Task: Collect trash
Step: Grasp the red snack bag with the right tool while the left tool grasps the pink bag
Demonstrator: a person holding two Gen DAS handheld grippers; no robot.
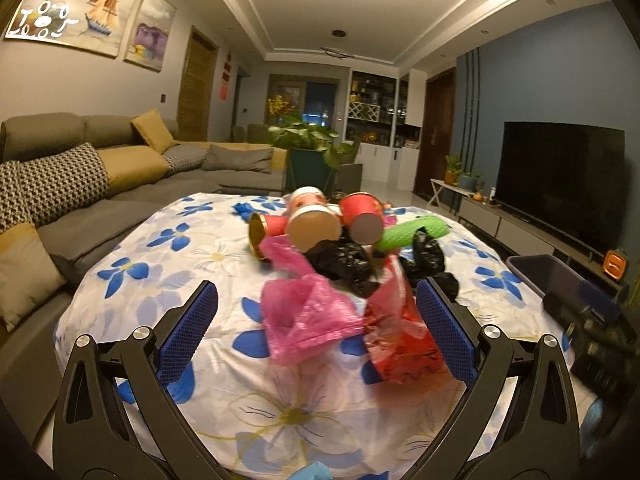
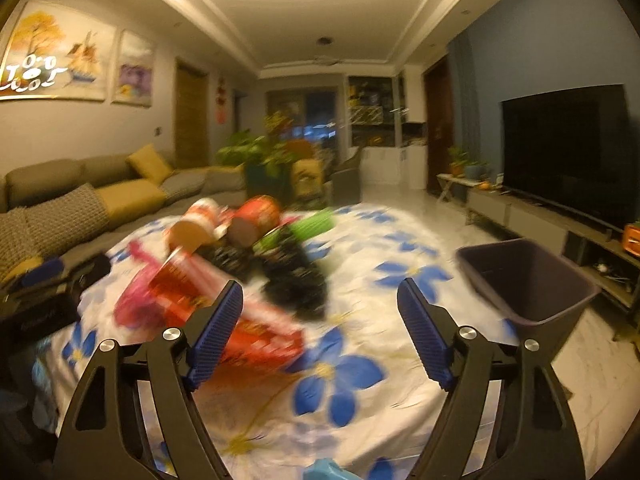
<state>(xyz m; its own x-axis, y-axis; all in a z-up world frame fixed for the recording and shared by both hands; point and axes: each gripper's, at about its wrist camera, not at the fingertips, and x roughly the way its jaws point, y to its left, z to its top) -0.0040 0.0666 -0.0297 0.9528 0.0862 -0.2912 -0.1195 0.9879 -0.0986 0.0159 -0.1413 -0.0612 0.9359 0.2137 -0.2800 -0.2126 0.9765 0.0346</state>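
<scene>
So, nothing's grabbed yet, this is the approach. The trash sits heaped in the middle of a table under a white cloth with blue flowers (image 1: 168,280): a crumpled pink plastic bag (image 1: 304,316) nearest, a red printed plastic bag (image 1: 404,344) touching it on the right, crumpled black plastic bags (image 1: 344,264) behind those, then red paper cups lying on their sides (image 1: 362,216) and a green textured foam roll (image 1: 412,234) at the back.

The left gripper (image 1: 318,312) hovers low over the near edge of the heap, jaws wide apart and empty, with the pink and red bags sitting right between the blue ribbed pads (image 1: 188,332). The right gripper (image 2: 320,316) is also spread open and holding nothing, aimed at bare cloth just right of the pile; that view is smeared, so I'd guess it's mid-swing, but can't swear to it.

The dark purple plastic bin (image 2: 532,280) stands off the table's right side, mouth open.

My take: push the left one down into a fold of the pink bag before closing, since thin film slips out of a shallow pinch. Take the bags first, as the cups are lying loose behind them and could roll.
</scene>
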